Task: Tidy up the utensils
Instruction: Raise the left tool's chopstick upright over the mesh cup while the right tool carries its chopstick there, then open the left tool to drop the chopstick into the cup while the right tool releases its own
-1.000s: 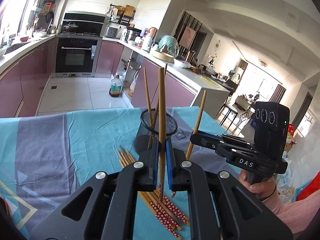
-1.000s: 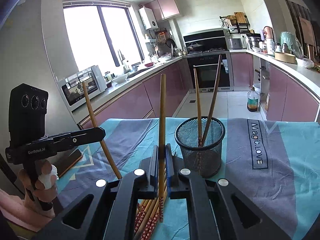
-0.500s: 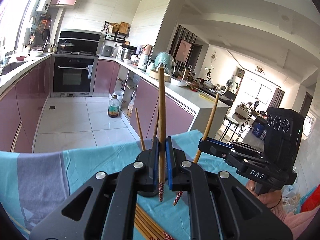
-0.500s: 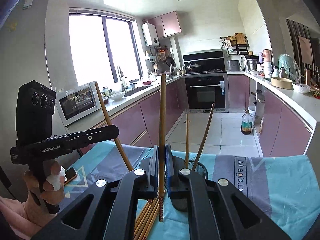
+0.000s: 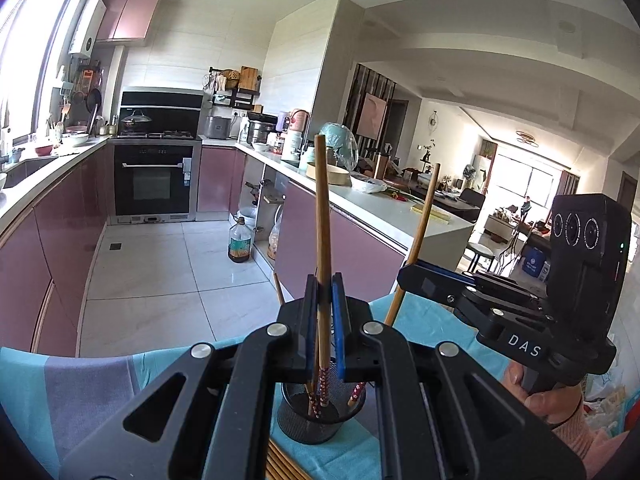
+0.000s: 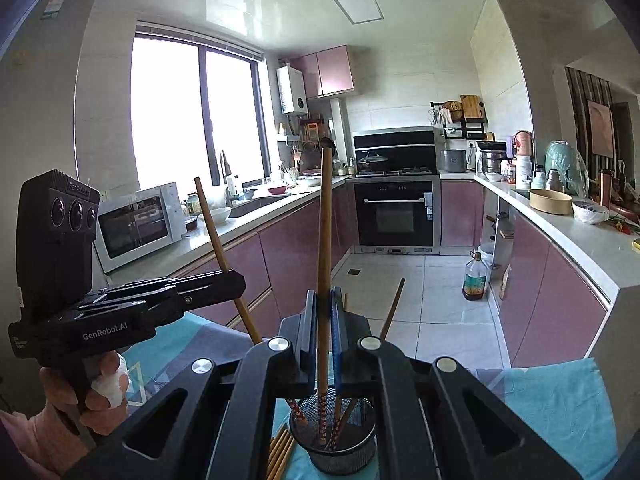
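Much of the tabletop point(image 5: 420, 316) is hidden behind the two black gripper bodies, so only strips of its teal and grey cloth show. The left gripper point(image 5: 323, 312) is nearly closed, its blue pads pinching one chopstick point(image 5: 322, 216) upright, with the patterned tip hanging just inside the mesh holder point(image 5: 320, 420). The right gripper point(image 6: 323, 328) is clamped the same way on another chopstick point(image 6: 325, 240), whose patterned end dips into the same holder point(image 6: 334, 444) from the other side. How deep either tip reaches I cannot tell, since the fingers cover the rim. A couple of chopsticks point(image 6: 390, 308) already lean inside the holder, their tops poking up past the grippers. More chopsticks point(image 6: 280, 450) lie flat on the cloth just beside the holder, mostly cut off by the frame edge. The two grippers sit close together over the holder, while beyond the tabletop's far edge the kitchen floor point(image 5: 160, 264) lies open.
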Demonstrator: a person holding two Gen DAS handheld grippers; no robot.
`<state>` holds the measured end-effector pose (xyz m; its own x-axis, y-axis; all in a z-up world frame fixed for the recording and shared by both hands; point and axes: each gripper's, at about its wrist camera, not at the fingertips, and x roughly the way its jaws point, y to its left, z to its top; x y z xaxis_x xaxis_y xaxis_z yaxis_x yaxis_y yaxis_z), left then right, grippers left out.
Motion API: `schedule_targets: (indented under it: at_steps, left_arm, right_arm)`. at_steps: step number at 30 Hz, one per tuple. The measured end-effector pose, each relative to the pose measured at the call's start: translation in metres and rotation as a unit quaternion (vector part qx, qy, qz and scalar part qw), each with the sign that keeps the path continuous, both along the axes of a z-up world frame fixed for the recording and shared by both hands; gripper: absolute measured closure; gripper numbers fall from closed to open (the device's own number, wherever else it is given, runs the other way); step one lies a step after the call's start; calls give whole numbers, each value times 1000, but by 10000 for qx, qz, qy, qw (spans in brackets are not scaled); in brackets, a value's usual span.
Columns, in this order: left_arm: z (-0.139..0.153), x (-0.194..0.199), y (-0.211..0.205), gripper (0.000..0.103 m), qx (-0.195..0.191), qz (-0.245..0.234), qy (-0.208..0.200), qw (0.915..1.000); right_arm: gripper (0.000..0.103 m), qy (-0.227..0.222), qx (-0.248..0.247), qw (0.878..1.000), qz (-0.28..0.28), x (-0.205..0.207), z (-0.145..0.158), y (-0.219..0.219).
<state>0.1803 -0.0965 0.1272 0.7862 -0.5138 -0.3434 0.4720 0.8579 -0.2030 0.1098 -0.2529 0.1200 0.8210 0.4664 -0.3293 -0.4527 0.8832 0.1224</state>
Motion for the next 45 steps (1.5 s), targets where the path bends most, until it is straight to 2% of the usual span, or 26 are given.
schedule_targets:
  at_steps: [8, 17, 22, 27, 28, 30, 33, 35, 39, 45]
  left_arm:
    - [-31, 28, -14, 95, 310, -53, 525, 9981]
    - [-73, 63, -16, 95, 525, -219, 1154, 9917]
    - [-87, 76, -17, 95, 588, -186, 1249, 9903]
    - [-92, 86, -15, 95, 620, -107, 1298, 9895]
    - [-93, 87, -16, 92, 624, -84, 1298, 9895]
    - [-97, 88, -15, 86, 590, -55, 1332, 9893]
    - [-98, 86, -9, 83, 594, 40, 1300, 9897]
    - [-97, 78, -3, 76, 587, 110, 1210, 9909]
    - [-93, 64, 6, 75, 577, 222, 1010, 9930]
    - [-84, 33, 21, 66, 612, 354, 609, 9956]
  right_arm:
    - [98, 615, -179, 9979, -62, 28, -37, 3]
    - [98, 1392, -550, 9887, -53, 45, -66, 14]
    - [97, 1587, -565, 9857, -98, 54, -74, 16]
    - [96, 1649, -470, 9850, -193, 60, -77, 13]
    - [96, 1645, -447, 9851, -208, 61, -77, 13]
    - [92, 1613, -361, 9860, -233, 59, -76, 10]
    - [85, 1501, -346, 9876, -306, 55, -72, 6]
    - [78, 1413, -309, 9890, -307, 49, -69, 5]
    - [73, 1291, -251, 9909, -275, 35, -66, 2]
    - [68, 1058, -131, 9943, -7, 4, -60, 4]
